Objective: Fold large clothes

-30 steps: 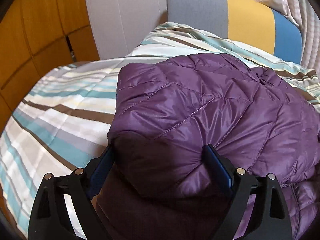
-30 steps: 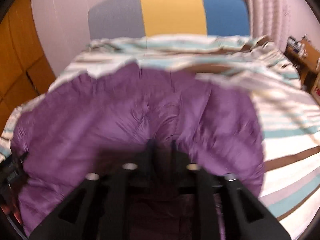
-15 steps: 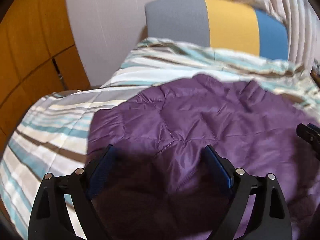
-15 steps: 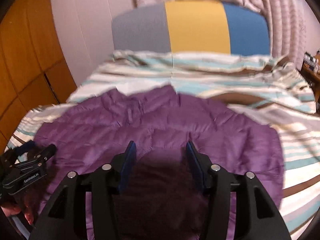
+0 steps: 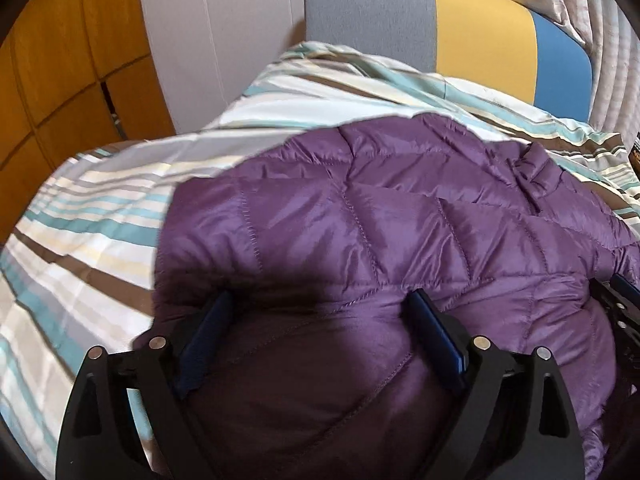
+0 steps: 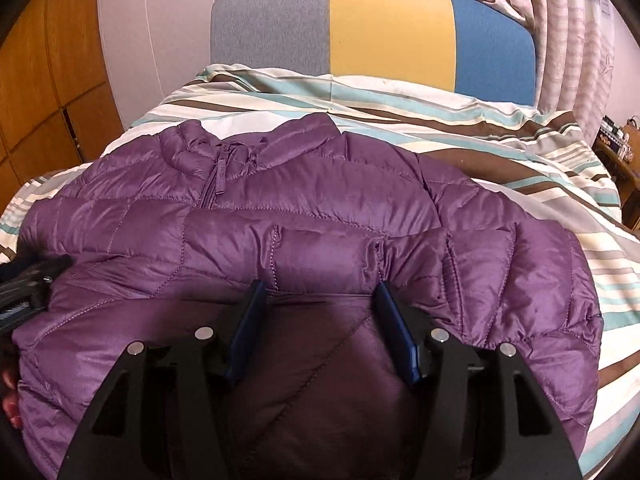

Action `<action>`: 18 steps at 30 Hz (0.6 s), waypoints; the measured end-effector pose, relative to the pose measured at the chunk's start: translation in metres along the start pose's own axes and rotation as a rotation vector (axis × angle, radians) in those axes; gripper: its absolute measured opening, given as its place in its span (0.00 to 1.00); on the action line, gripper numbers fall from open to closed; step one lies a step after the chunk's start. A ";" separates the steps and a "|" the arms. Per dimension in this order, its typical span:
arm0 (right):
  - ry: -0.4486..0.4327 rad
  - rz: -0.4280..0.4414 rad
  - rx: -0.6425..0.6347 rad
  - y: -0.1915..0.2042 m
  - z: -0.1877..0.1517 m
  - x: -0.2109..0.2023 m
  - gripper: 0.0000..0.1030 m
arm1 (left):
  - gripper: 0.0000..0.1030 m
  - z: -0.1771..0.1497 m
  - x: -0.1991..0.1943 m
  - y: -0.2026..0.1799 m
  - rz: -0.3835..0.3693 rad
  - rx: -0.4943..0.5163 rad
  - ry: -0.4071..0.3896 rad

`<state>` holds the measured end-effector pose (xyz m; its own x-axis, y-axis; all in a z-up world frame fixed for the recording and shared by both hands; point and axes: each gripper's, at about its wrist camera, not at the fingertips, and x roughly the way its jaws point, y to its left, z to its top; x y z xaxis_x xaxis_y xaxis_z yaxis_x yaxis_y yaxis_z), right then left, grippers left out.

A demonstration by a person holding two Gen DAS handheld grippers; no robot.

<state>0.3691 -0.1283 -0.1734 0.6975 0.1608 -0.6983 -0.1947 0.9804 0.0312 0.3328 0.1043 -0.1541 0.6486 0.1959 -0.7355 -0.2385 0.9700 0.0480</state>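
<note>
You are between folds: the purple jacket (image 6: pixel 304 224) lies doubled over across the bed (image 6: pixel 520 152), collar toward the headboard (image 6: pixel 392 28). Your left gripper (image 5: pixel 320 320) stands wide over the jacket's left edge, gripping nothing. Your right gripper (image 6: pixel 318 304) is opening, its pads clear of the puffy fabric bulging between them. Next, pick an edge for another fold.

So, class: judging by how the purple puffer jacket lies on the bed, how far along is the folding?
Done: the purple puffer jacket lies zipped on the striped duvet, its near part doubled over. In hand: left gripper open, right gripper opening, fabric between both. Left: tightening into a compact bundle.
</note>
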 end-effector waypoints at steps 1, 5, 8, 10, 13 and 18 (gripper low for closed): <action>-0.001 -0.005 -0.004 0.001 0.000 -0.001 0.56 | 0.87 -0.001 -0.007 0.000 -0.008 0.002 -0.015; -0.007 -0.013 -0.006 0.001 -0.001 -0.004 0.58 | 0.90 -0.006 -0.032 0.003 -0.003 0.013 -0.068; -0.013 -0.017 -0.007 0.001 -0.001 -0.005 0.59 | 0.90 -0.010 -0.014 0.014 0.114 0.016 -0.027; -0.017 -0.018 -0.008 0.002 -0.002 -0.006 0.60 | 0.97 -0.015 0.007 0.031 0.068 -0.049 0.039; -0.017 -0.023 -0.011 0.002 -0.002 -0.006 0.60 | 0.97 -0.015 0.019 0.051 -0.042 -0.156 0.081; -0.018 -0.023 -0.011 0.003 -0.002 -0.006 0.60 | 0.97 -0.015 0.018 0.044 -0.013 -0.129 0.071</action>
<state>0.3635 -0.1266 -0.1705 0.7143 0.1401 -0.6857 -0.1859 0.9825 0.0071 0.3232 0.1481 -0.1756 0.6006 0.1685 -0.7816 -0.3245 0.9448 -0.0457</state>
